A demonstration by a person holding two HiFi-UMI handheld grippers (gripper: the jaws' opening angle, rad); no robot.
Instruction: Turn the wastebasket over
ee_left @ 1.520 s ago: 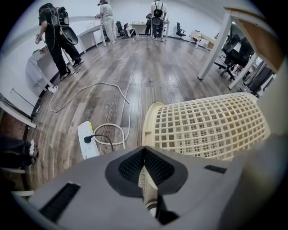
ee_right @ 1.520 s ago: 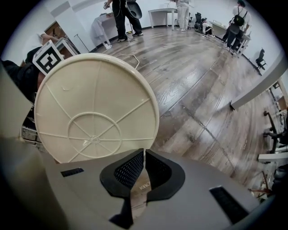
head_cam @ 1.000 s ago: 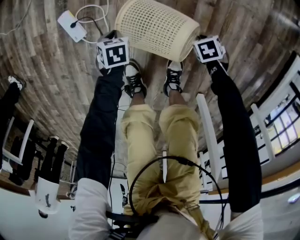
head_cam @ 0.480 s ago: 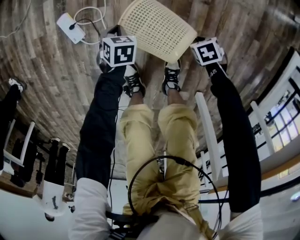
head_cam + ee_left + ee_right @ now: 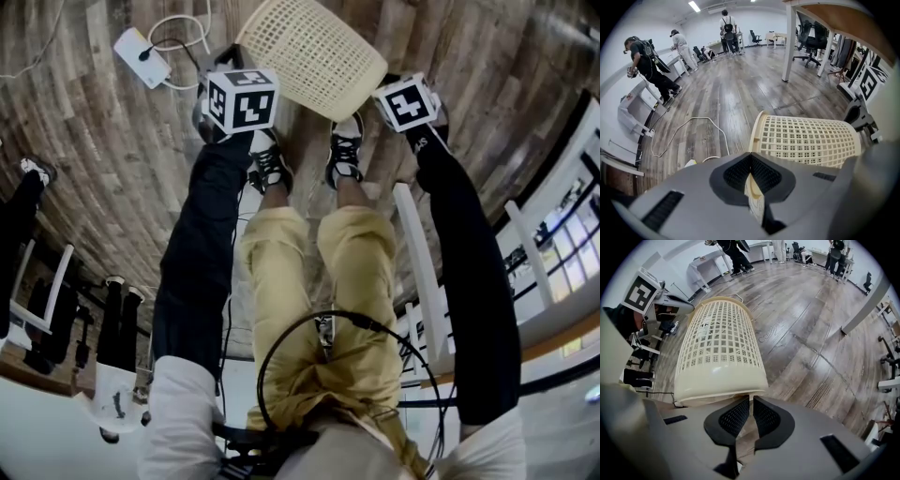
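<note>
The wastebasket, a cream plastic lattice, lies on its side above the wooden floor, in front of the person's feet. My left gripper is shut on the rim of its open end, and a cream strip shows between the pads. In the head view the left marker cube sits by the basket's left side and the right cube by its right. My right gripper is closed on the edge of the solid base. The basket's inside is hidden.
A white power strip and looped cable lie on the floor to the left of the basket. The person's shoes stand just behind it. A white table leg and office chairs are farther off, and people work at the back.
The left gripper has shifted right and slightly up with the open end, so the basket has turned a little. The right gripper has stayed about where it was.
</note>
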